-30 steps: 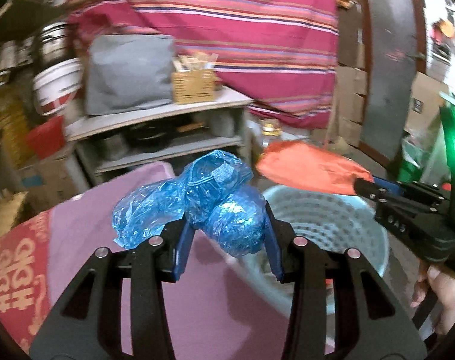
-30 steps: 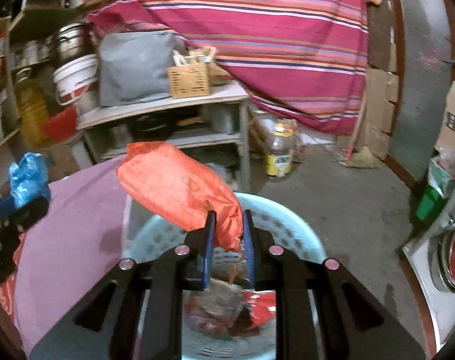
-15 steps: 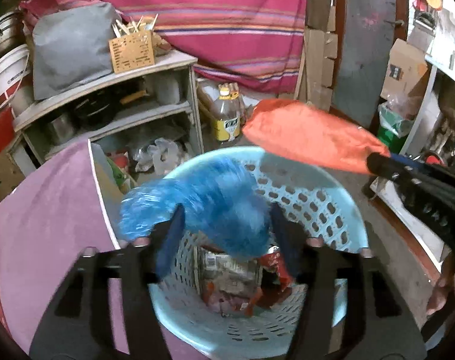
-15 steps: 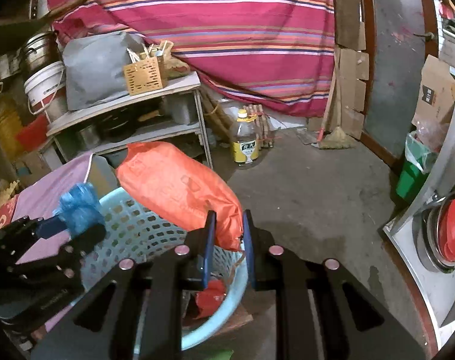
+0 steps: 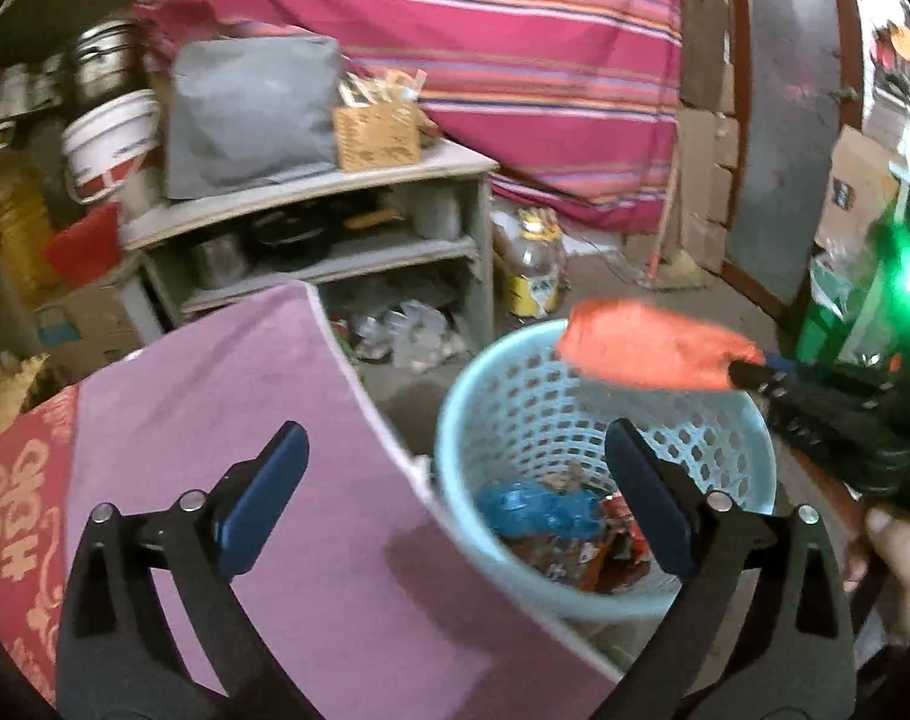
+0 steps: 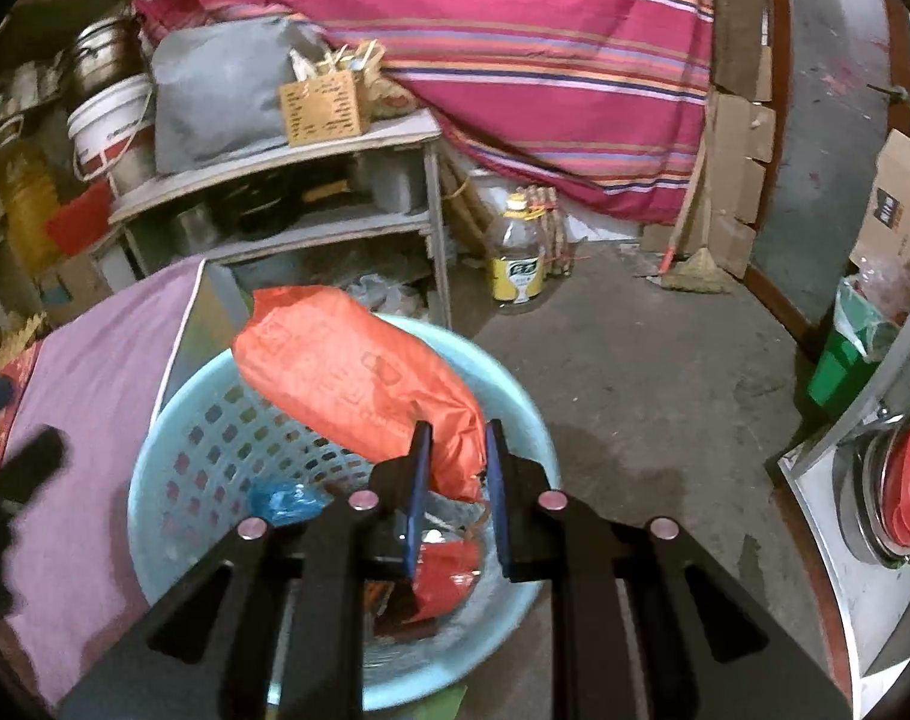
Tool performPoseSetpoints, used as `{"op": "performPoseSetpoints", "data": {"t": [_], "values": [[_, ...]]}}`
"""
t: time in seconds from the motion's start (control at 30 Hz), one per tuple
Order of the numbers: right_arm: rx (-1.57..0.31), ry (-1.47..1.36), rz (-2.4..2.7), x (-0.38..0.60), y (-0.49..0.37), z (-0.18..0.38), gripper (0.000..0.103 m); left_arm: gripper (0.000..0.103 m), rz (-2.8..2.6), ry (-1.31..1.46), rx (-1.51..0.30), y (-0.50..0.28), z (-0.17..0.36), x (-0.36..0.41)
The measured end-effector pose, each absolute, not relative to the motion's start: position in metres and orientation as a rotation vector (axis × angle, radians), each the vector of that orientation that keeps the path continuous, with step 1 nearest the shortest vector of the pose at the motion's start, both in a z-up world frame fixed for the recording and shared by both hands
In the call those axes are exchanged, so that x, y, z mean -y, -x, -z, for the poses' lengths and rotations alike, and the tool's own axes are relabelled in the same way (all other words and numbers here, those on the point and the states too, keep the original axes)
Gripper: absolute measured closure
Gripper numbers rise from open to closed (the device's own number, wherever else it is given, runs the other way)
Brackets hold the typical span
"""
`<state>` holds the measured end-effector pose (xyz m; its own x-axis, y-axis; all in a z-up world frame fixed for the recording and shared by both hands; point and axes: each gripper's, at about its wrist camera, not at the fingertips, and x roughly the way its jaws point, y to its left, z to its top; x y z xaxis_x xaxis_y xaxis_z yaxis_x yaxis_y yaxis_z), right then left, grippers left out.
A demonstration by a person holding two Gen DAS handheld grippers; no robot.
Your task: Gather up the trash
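Left gripper (image 5: pixel 455 462) is hanging with jaws spread wide, having just been opening, nothing between the pads; one pad over the purple tabletop (image 5: pixel 227 408), the other over the basket (image 5: pixel 466 420). The light blue perforated basket is standing on the floor just off the table's right edge, its near rim cut off by the table corner and the gripper arm. The blue plastic bag (image 5: pixel 538 510) is lying loose inside the basket on top of wrappers; the print on those wrappers is too blurred to read.

Right gripper (image 6: pixel 457 468) is pinching the orange bag (image 6: pixel 347 378) at its lower end, jaws pressed nearly together on the fabric. The orange bag is hanging above the basket's opening, not inside yet, covering much of the far rim in the right wrist view. Faint embossed marks are showing on it, unreadable. In the left wrist view the same bag is blurring at the frame's right, with a hand (image 5: pixel 898 552) partly cut off below it and green glare washing out that corner.

The red cloth (image 5: pixel 11 516) at the table's left edge is carrying gold characters, cropped, not legible. The oil bottle (image 6: pixel 517 252) on the floor is wearing a yellow label with small writing, too tiny to read. The white bucket (image 6: pixel 110 120) on the shelf is showing a red band and blurred lettering. The cardboard box (image 6: pixel 898 204) at right has a dark logo, unreadable.
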<state>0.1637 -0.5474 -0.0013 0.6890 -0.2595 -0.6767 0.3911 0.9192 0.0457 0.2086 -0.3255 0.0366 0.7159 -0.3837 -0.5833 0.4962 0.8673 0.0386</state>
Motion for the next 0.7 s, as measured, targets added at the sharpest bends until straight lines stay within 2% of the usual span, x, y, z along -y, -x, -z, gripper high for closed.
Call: {"op": "performPoseSetpoints", "data": {"t": [0.07, 0.1, 0.13, 0.17, 0.3, 0.57, 0.7], "values": [[-0.757, -0.189, 0.344, 0.537, -0.173, 0.007, 0.081, 0.005, 0.471, -0.182, -0.589, -0.204, -0.044, 0.310], [-0.774, -0.182, 0.338, 0.533, -0.177, 0.010, 0.073, 0.005, 0.459, -0.178, -0.583, -0.201, -0.048, 0.302], [-0.782, -0.174, 0.340, 0.528, -0.180, 0.012, 0.044, 0.005, 0.439, -0.176, -0.577, -0.197, -0.053, 0.292], [-0.782, -0.157, 0.345, 0.521, -0.183, 0.014, 0.022, 0.005, 0.425, -0.177, -0.571, -0.195, -0.056, 0.285], [-0.783, -0.147, 0.328, 0.504, -0.191, 0.017, 0.020, 0.005, 0.364, -0.173, -0.551, -0.182, -0.068, 0.253], [-0.723, -0.186, 0.326, 0.483, -0.185, 0.016, 0.005, 0.005, 0.278, -0.119, -0.498, -0.151, -0.089, 0.187], [-0.684, -0.203, 0.283, 0.469, -0.177, 0.012, 0.004, 0.005, 0.236, -0.098, -0.472, -0.132, -0.095, 0.160]]}}
